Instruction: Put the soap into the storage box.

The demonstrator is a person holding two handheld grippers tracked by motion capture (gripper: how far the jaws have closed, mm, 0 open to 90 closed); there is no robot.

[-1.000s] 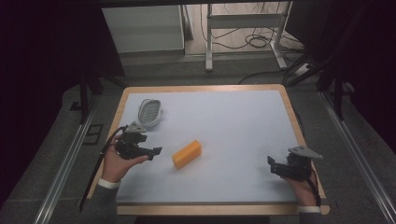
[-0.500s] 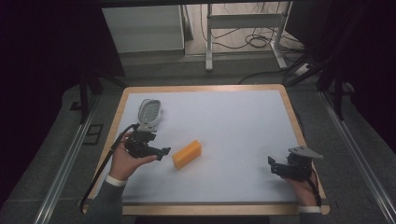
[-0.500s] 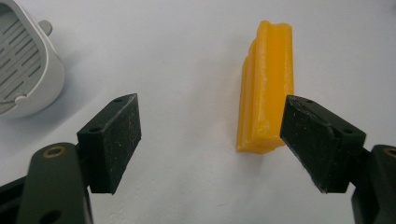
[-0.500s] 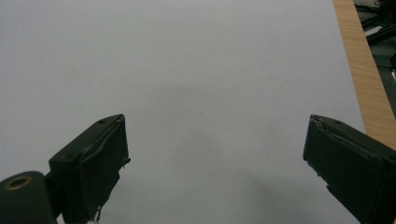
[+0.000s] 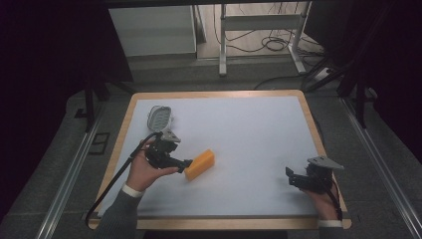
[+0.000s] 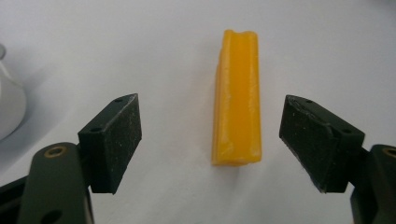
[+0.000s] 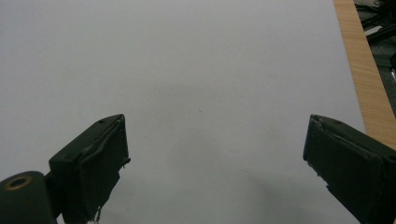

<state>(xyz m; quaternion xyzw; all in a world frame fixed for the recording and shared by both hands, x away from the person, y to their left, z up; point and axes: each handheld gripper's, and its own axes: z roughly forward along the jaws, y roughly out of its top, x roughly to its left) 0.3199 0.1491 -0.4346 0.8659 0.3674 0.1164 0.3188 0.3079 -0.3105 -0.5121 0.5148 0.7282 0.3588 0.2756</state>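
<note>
An orange block [image 5: 200, 164] lies on the white table mat [image 5: 239, 129], left of centre. My left gripper [image 5: 187, 163] is right at the block's near end. In the left gripper view the block [image 6: 237, 98] lies lengthwise just ahead of the gap between the wide-open jaws of my left gripper [image 6: 210, 140], touching neither pad. My right gripper [image 5: 289, 175] rests near the table's right front corner, held in a hand. In the right gripper view my right gripper [image 7: 215, 158] stands open over bare white mat.
A pale oval object with a dotted top [image 5: 160, 118] lies at the back left of the mat; its white edge [image 6: 9, 107] shows left of the left jaw. The wooden table rim [image 7: 364, 74] runs close along the right gripper's side.
My left gripper has moved right, up to the near end of the orange block. The right gripper and the block have stayed put.
</note>
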